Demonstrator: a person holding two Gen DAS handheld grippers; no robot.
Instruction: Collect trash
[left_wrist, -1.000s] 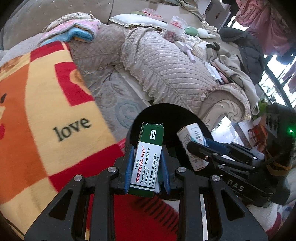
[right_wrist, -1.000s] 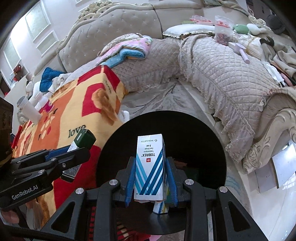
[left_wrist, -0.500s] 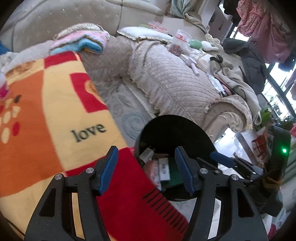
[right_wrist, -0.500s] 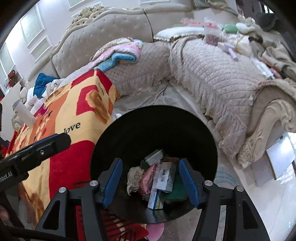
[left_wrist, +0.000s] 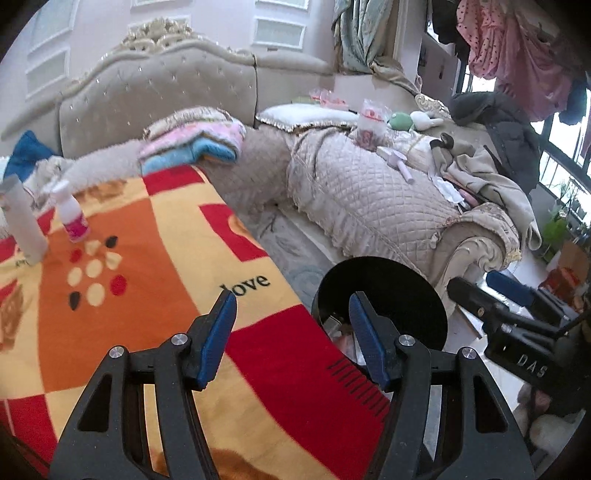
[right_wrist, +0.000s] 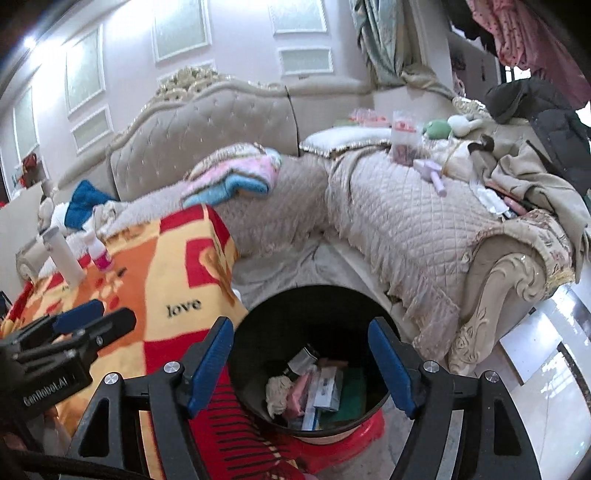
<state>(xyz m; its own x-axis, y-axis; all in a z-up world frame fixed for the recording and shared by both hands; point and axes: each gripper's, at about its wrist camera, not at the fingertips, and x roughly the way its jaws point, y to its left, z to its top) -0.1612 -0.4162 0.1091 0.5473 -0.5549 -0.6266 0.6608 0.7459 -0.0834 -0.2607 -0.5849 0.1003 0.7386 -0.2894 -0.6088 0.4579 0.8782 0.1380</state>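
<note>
Two beige quilted sofas (right_wrist: 417, 229) meet at a corner behind the scene, one carrying folded pink and blue towels (right_wrist: 236, 177), the other strewn with clothes. Before them lies a red, orange and yellow blanket (left_wrist: 147, 266) printed "love", on which a white tube (left_wrist: 22, 221) and a pink-labelled bottle (left_wrist: 72, 212) stand upright. Beside the blanket's edge stands a round black bin (right_wrist: 310, 369), holding the collected trash (right_wrist: 314, 384): small cartons, a crumpled tissue and wrappers resting on its bottom. Right gripper (right_wrist: 299, 363) hangs above the bin, its jaws having just been opening, now wide apart with nothing between them. Left gripper (left_wrist: 291, 338) hangs over the blanket's edge beside the bin, jaws likewise apart and empty.
</note>
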